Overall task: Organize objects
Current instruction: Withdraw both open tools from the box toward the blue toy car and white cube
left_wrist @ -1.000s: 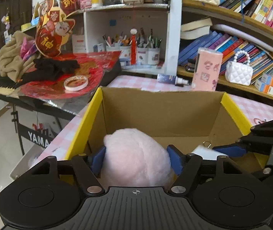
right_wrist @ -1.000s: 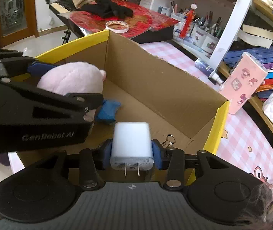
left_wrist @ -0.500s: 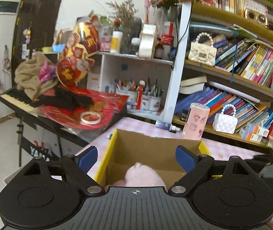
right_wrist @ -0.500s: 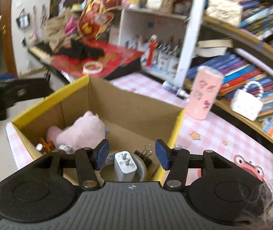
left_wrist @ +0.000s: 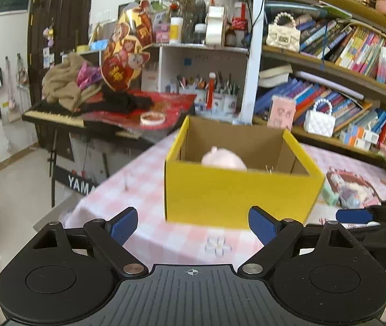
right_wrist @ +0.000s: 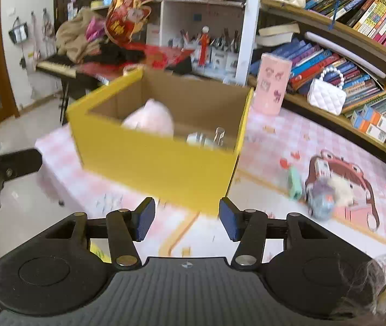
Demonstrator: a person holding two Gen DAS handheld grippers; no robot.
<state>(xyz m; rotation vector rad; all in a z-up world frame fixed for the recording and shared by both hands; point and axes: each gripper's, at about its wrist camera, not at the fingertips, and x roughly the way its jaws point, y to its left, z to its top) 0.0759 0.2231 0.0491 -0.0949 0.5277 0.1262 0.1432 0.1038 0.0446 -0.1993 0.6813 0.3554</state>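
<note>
A yellow cardboard box (left_wrist: 236, 193) (right_wrist: 160, 163) stands on the pink checked tablecloth (left_wrist: 144, 179). Inside it lie a pink plush toy (left_wrist: 224, 159) (right_wrist: 151, 118) and, at the right end, a white charger (right_wrist: 198, 138) beside a binder clip (right_wrist: 220, 133). My left gripper (left_wrist: 193, 224) hangs open and wide in front of the box, nothing between its blue pads. To the box's near right, my right gripper (right_wrist: 187, 217) is open and also empty. In each wrist view the other gripper shows at the picture's edge.
A pink printed carton (right_wrist: 273, 84) and a white quilted purse (right_wrist: 326, 96) stand behind the box by the bookshelf. A mint green item (right_wrist: 294, 183) and small toys lie on the table to the right. A cluttered keyboard (left_wrist: 57, 114) and the table's edge are on the left.
Both grippers have let go and pulled back out of the box. The pink plush toy left the left jaws and the white charger left the right jaws; both now lie in the box.
</note>
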